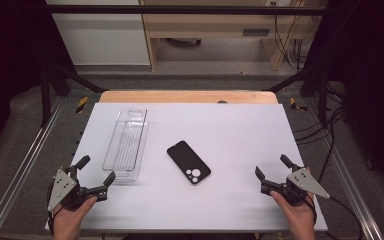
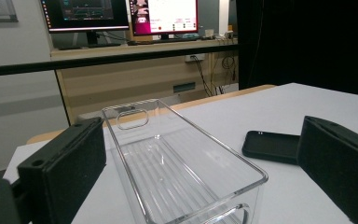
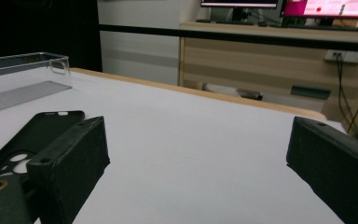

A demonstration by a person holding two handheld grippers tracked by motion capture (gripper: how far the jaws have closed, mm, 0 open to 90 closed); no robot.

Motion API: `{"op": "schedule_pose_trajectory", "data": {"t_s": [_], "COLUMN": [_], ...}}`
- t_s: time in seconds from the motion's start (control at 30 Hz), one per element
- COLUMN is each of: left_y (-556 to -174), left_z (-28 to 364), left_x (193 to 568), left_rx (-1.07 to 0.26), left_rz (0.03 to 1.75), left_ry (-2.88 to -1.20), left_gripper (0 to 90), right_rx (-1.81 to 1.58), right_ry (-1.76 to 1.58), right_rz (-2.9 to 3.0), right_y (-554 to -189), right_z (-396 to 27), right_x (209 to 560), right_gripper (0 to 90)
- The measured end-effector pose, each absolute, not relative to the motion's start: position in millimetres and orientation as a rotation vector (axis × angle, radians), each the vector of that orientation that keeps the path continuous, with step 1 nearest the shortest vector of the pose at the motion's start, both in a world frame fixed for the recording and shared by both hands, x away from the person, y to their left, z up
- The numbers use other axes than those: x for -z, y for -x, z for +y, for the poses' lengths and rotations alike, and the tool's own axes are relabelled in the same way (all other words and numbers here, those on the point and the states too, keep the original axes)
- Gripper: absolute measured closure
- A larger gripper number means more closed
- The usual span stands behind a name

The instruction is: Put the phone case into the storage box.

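The high view looked forward and down from above the table's (image 1: 240, 200) near edge. The left gripper view sat low, close behind the clear tray (image 2: 177, 172), facing the far desk. The right gripper view sat low, right of the tray (image 3: 23, 63). All three shared the tray (image 1: 126, 145).

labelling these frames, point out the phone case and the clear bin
phone case (image 1: 188, 162), high view, middle of its black back
clear bin (image 1: 126, 142), high view, ribbed floor inside
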State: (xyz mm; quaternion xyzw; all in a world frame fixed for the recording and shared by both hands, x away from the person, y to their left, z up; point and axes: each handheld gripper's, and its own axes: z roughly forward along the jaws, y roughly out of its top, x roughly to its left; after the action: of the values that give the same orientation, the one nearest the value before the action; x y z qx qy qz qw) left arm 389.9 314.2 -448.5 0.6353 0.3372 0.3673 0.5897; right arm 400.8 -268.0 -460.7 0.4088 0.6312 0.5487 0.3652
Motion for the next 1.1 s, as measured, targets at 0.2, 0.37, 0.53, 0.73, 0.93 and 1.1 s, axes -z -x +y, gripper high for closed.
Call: {"op": "schedule_pose_trajectory", "data": {"t_s": [0.2, 0.37, 0.53, 0.73, 0.93, 1.1], "left_y": [-389.9, -390.0, -390.0, -390.0, -389.9, -389.8], "left_z": [313.9, 313.8, 313.9, 314.7, 314.7, 315.3], "left_x": [448.7, 449.1, 449.3, 449.7, 450.2, 450.2], "left_rx": [-0.858, -0.860, -0.859, -0.862, -0.867, -0.866], "left_rz": [0.786, 0.789, 0.792, 0.798, 0.802, 0.805], "left_ry": [-1.483, -1.487, -1.486, -1.486, -1.493, -1.489], "left_gripper": [1.0, 1.0, 1.0, 1.0, 1.0, 1.1], "right_rx": [-1.396, -1.322, -1.245, -1.204, -1.169, -1.142], "right_ry": [-1.101, -1.126, -1.112, -1.092, -1.110, -1.092], "right_rz": [1.671, 1.760, 1.801, 1.832, 1.935, 1.998], "right_y": [-401.2, -402.5, -404.5, -407.8, -414.9, -421.1], "right_z": [-268.5, -264.9, -257.3, -247.0, -228.8, -216.4], "right_x": [460.2, 462.7, 466.0, 464.2, 452.1, 446.0], "right_gripper": [7.0, 7.8, 8.5, 9.5, 10.5, 11.0]}}
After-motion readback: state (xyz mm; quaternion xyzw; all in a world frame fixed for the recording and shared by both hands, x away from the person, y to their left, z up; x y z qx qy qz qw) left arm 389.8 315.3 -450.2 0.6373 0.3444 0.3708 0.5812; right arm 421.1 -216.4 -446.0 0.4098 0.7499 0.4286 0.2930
